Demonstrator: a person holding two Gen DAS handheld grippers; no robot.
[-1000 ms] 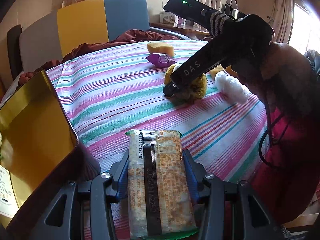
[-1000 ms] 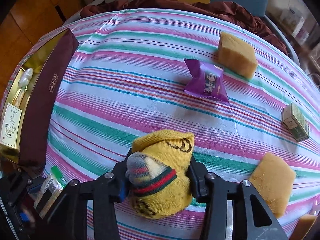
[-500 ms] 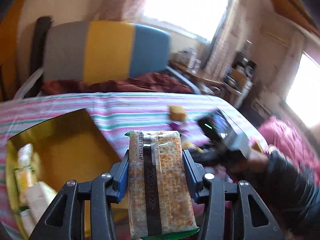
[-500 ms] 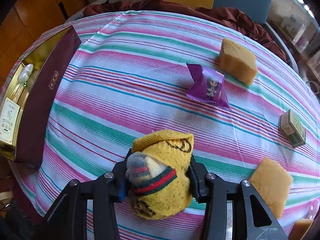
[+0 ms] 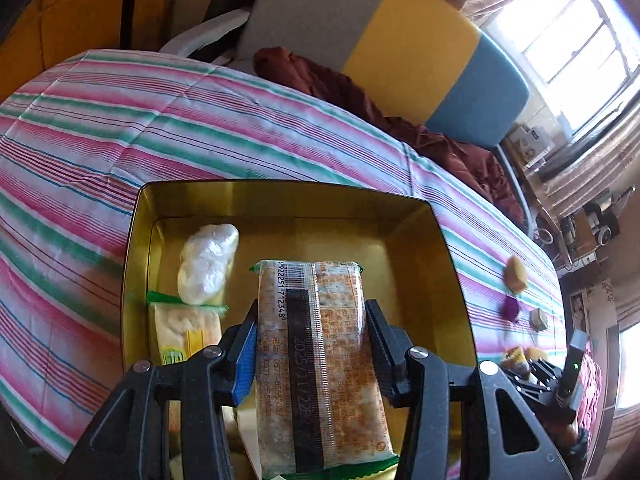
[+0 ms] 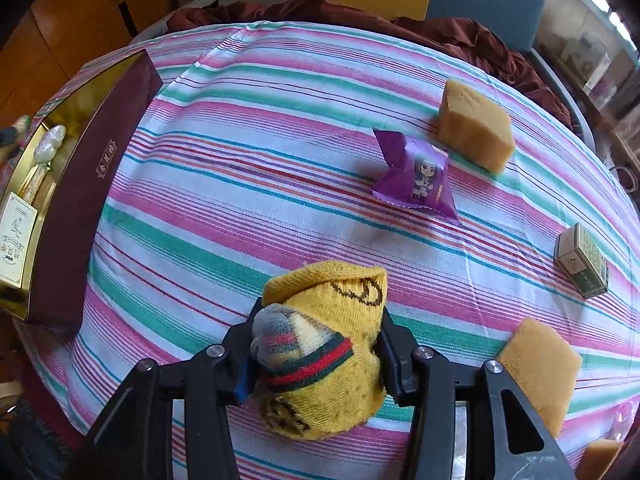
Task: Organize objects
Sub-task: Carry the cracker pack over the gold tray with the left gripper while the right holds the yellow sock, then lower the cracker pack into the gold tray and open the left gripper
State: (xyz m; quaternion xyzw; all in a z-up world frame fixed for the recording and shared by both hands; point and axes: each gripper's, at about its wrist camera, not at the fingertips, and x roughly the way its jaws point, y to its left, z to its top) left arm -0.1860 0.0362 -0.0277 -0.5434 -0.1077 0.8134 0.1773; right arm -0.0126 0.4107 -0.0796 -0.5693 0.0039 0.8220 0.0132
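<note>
Hovering over the gold tin [image 5: 448, 264], the left gripper [image 5: 311, 354] clamped a cracker packet [image 5: 316, 360] lengthwise, likely lined up to drop at the tin's 6 o'clock free floor; a white pouch [image 5: 208, 264] and yellow snack pack [image 5: 186, 336] already lay at 9 o'clock. Right view: the right gripper [image 6: 316, 354], jaws easing open, pads touching the rolled yellow sock [image 6: 332, 344] on the striped cloth [image 6: 240, 184]; purple candy [image 6: 416, 176] at 1 o'clock, sponge cake [image 6: 474, 124] beyond, unsorted.
</note>
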